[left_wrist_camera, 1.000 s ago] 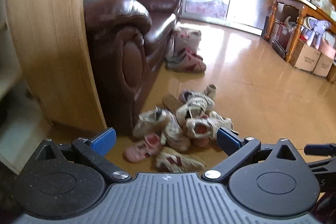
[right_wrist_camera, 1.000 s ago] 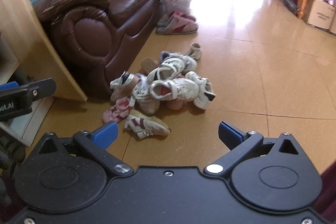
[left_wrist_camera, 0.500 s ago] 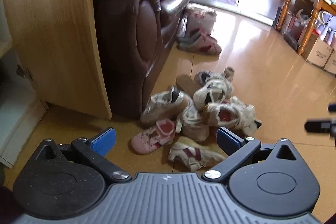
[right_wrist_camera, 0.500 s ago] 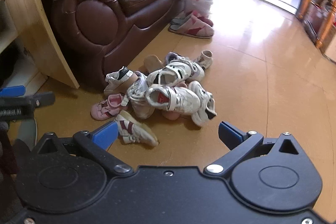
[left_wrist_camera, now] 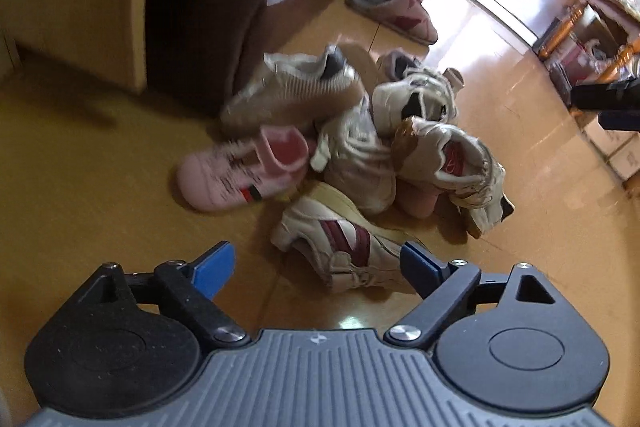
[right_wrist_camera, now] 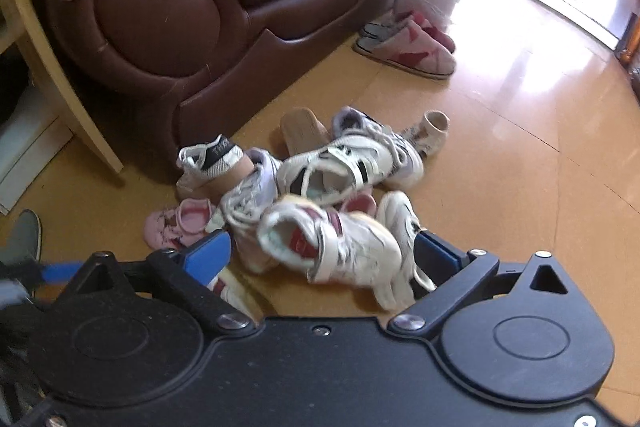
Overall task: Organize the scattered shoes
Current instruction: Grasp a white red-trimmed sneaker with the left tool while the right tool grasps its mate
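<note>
A heap of scattered shoes (left_wrist_camera: pixel 360 131) fills the middle of both wrist views, lying on the tan floor (left_wrist_camera: pixel 100 187) just beside a brown leather armchair (right_wrist_camera: pixel 168 7). The left tool (left_wrist_camera: pixel 316 263) is spread, its jaws having just been closing a little, with a white shoe with maroon stripes (left_wrist_camera: pixel 344 243) partly between them, unpinched. The right tool (right_wrist_camera: pixel 324 251) is likewise spread and just narrowing, over a white shoe with a red lining (right_wrist_camera: pixel 332 239). A pink shoe (left_wrist_camera: pixel 240 171) lies at the heap's left edge. A pair of slippers (right_wrist_camera: pixel 408 43) sits well apart, upper right.
</note>
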Tool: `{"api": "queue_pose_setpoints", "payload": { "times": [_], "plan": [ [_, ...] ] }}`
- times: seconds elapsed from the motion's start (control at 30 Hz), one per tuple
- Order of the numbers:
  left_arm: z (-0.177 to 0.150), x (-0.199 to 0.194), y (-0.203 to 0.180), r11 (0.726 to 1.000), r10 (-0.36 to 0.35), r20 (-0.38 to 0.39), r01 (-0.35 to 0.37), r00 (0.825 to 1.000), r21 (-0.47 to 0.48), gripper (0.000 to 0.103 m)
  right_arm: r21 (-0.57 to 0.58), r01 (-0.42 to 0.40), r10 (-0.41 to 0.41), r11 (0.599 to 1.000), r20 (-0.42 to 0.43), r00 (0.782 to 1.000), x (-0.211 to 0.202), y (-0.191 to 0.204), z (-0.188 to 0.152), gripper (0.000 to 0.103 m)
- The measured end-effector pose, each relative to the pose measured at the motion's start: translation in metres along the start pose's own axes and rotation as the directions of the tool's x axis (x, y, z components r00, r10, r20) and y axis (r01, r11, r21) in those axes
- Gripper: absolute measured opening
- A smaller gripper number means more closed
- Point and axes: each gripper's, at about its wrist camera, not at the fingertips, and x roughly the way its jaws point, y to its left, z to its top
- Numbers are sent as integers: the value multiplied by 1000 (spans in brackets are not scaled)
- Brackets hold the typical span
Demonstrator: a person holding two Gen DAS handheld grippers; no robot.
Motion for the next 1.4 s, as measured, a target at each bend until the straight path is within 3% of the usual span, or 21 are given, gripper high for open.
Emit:
{"api": "queue_pose_setpoints", "payload": {
  "times": [0.23, 0.57, 0.6, 0.63, 0.7, 0.93, 1.13, 1.23, 1.33, 1.4],
  "plan": [
    [-16, 51, 17, 982, -95, -7, 92, 995, -166, 87, -158, 37, -50, 987, -79, 996, 53, 3, -4, 74],
    [-19, 88, 25, 930, -208, 20, 204, 978, -306, 87, -325, 42, -76, 945, -94, 993, 85, 13, -16, 71],
    [-18, 90, 25, 925, -219, 22, 215, 975, -314, 83, -340, 43, -77, 940, -88, 993, 87, 14, -16, 70],
    [-18, 92, 25, 920, -231, 24, 226, 973, -322, 67, -348, 44, -79, 936, -86, 993, 89, 14, -16, 69],
    [-18, 96, 25, 909, -254, 27, 248, 967, -336, 57, -369, 50, -89, 928, -90, 992, 95, 12, -18, 65],
    [-13, 102, 27, 872, -297, 79, 304, 952, -383, 43, -399, 36, -82, 916, -99, 992, 106, 15, -16, 56],
    [-12, 105, 24, 861, -311, 104, 327, 945, -390, 42, -513, 28, -97, 858, -109, 989, 119, 32, -21, 49],
    [-15, 109, 26, 846, -330, 120, 350, 936, -403, 42, -590, 40, -134, 807, -116, 984, 131, 38, -29, 44],
    [-18, 112, 29, 829, -347, 130, 368, 929, -421, 42, -622, 52, -156, 781, -114, 981, 142, 40, -37, 43],
    [-18, 113, 28, 827, -350, 128, 370, 928, -424, 39, -645, 74, -169, 761, -88, 982, 144, 41, -40, 34]
  ]
}}
